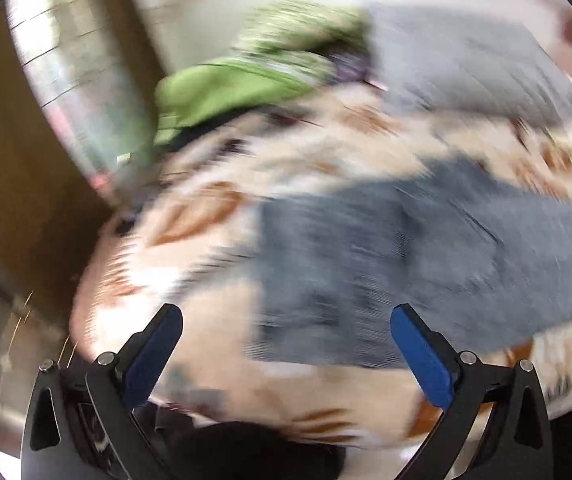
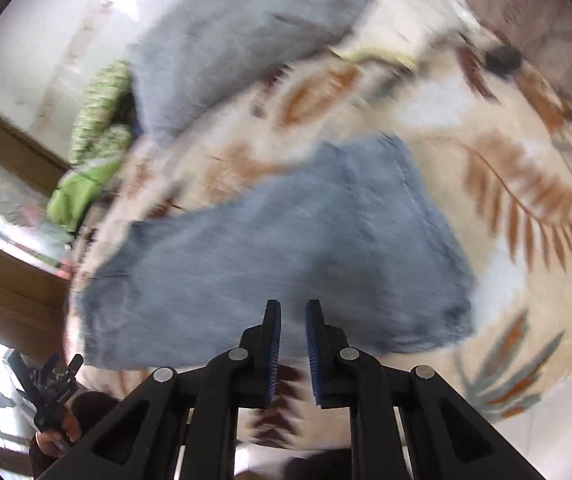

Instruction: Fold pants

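Note:
Blue-grey denim pants (image 1: 386, 264) lie flat on a bed covered by a cream sheet with orange leaf print (image 1: 205, 216). Both views are blurred by motion. My left gripper (image 1: 286, 320) is wide open and empty, held above the near edge of the pants. In the right wrist view the pants (image 2: 286, 248) spread just ahead of my right gripper (image 2: 293, 320), whose jaws stand a narrow gap apart with nothing between them. The left gripper also shows in the right wrist view (image 2: 51, 388) at lower left, held in a hand.
A grey pillow (image 1: 466, 68) and a green bundle of cloth (image 1: 245, 80) lie at the far side of the bed. A brown wooden frame (image 1: 25, 200) and a window are on the left. A small dark object (image 2: 504, 60) rests on the sheet at far right.

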